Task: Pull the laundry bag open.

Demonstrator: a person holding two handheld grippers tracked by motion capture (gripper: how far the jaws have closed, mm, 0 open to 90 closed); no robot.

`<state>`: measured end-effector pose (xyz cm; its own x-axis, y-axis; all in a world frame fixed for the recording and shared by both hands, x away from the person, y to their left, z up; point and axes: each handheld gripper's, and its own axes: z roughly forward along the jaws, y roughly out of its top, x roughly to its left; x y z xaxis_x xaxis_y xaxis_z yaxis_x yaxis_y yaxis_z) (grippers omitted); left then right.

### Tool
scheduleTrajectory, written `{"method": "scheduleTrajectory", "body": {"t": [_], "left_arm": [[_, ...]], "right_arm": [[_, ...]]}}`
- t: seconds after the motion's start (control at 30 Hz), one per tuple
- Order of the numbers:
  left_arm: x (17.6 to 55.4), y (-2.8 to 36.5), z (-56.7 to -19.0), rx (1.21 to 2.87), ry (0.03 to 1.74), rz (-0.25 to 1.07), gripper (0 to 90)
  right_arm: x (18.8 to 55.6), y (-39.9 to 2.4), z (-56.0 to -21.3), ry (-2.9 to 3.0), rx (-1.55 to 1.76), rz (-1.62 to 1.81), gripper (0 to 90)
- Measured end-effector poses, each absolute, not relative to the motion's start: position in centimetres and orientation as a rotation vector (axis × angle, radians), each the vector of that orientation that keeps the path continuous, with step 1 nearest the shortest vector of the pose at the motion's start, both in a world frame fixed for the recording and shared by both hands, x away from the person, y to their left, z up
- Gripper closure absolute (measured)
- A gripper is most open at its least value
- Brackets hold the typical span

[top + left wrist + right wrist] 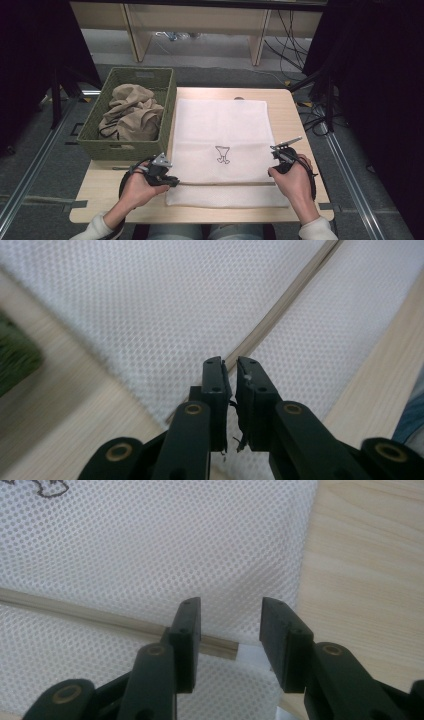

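On the wooden table lies one white mesh cloth, spread flat with its near edge folded over into a narrow band along the front; one small dark drawing sits near the cloth's middle. Two grippers work at that fold, one in each hand. At the cloth's near left corner the left gripper lies low, and in the left gripper view its two black jaws stand almost together with only a thin slit between the pads; nothing is pinched there, and the mesh and the tan strip of the fold lie beyond the tips. Near the right edge of the cloth the right gripper hovers, and in the right gripper view its two jaws are spread well apart and grip nothing, the fold line and the cloth's corner showing through the gap. Left of the cloth stands one green woven basket, just beside it, holding a crumpled heap of beige fabric.
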<state>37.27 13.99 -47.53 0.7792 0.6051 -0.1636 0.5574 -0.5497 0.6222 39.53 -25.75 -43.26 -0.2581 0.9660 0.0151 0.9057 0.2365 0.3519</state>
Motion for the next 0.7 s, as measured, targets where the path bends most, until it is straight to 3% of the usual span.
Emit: {"method": "scheduleTrajectory", "body": {"t": [0.3,0.57,0.7], "left_arm": [[36.9,15.3,-47.2,2.042,0.910,0.197,69.2],[36.5,15.7,-47.2,1.957,0.865,0.242,49.1],[36.4,15.9,-47.3,1.946,0.847,0.245,49.2]], "right_arm": [[39.6,-24.7,-43.5,2.346,1.739,0.488,60.6],[39.8,-23.9,-43.2,2.340,1.738,0.500,60.3],[39.9,-23.6,-43.4,2.355,1.725,0.490,60.1]]}}
